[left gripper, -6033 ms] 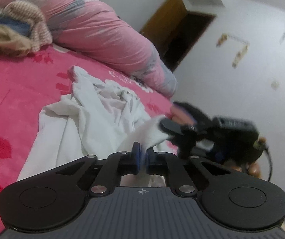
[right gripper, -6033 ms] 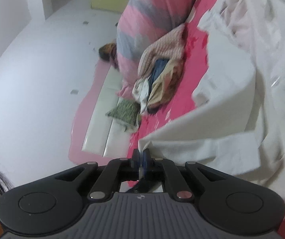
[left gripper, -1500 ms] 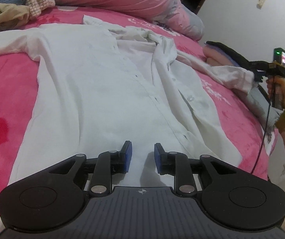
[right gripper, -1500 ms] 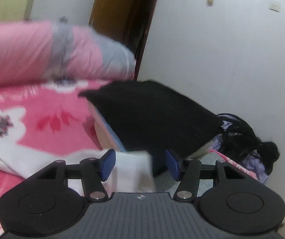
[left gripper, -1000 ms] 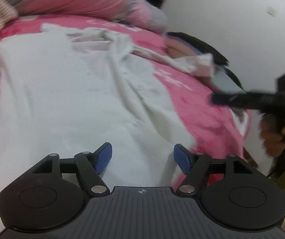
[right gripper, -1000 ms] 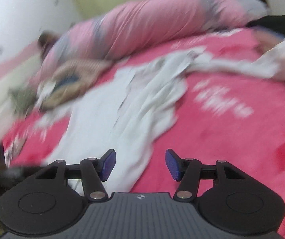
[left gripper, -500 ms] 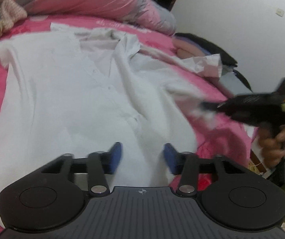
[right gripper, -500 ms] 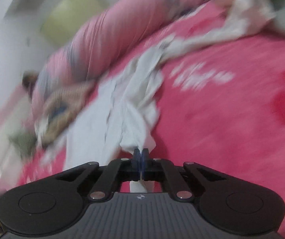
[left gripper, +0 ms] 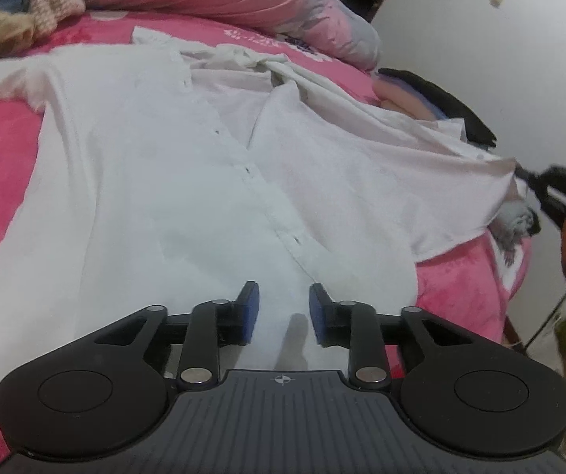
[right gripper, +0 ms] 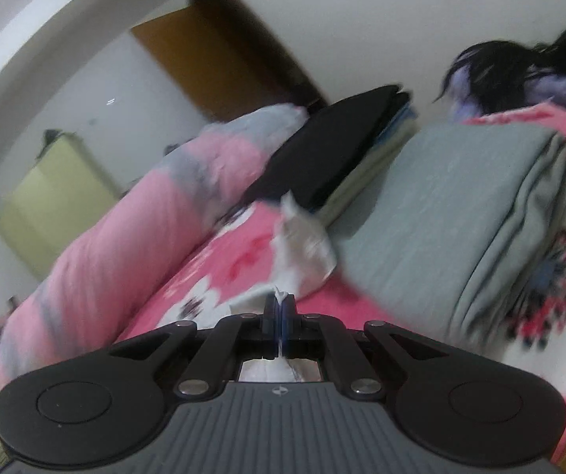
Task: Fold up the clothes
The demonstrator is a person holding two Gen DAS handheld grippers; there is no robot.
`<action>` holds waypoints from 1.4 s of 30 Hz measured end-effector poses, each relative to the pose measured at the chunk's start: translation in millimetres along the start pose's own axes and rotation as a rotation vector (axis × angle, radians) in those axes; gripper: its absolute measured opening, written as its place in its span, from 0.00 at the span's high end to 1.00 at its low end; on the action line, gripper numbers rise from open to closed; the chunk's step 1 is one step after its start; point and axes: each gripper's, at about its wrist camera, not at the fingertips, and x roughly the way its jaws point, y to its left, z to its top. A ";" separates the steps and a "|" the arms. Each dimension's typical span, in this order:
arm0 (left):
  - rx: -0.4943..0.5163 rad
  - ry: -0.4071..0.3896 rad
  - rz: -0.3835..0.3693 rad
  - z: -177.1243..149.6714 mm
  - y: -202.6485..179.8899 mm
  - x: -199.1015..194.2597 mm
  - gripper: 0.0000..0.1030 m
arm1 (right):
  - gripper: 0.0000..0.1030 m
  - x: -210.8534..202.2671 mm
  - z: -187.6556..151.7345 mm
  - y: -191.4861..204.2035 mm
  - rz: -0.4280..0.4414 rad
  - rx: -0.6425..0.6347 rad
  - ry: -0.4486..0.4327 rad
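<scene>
Shirt [left gripper: 188,181] lies face-up, spread on the pink bed [left gripper: 2,146], button placket running from the collar at the far end down to the hem right at the left claw [left gripper: 282,308]. Left claw's jaws are closing, hem fabric under them, pads not yet pressing. Right claw [right gripper: 279,316] is clamped on the shirt's right-side edge, pulled out taut well clear of the placket. Next fold likely brings that side across the long axis; the right hand owns it.
</scene>
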 end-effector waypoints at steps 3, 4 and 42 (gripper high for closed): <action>0.013 0.003 -0.008 0.4 -4.7 1.1 0.65 | 1.00 12.2 13.1 -2.1 -0.066 -0.034 -0.037; 0.022 0.001 -0.010 0.5 -6.3 1.4 0.62 | 1.00 13.8 14.8 -1.7 -0.094 -0.059 -0.051; -0.249 -0.187 0.165 -32.6 80.3 -92.5 0.54 | 0.72 61.3 -228.0 139.0 0.440 -0.197 0.992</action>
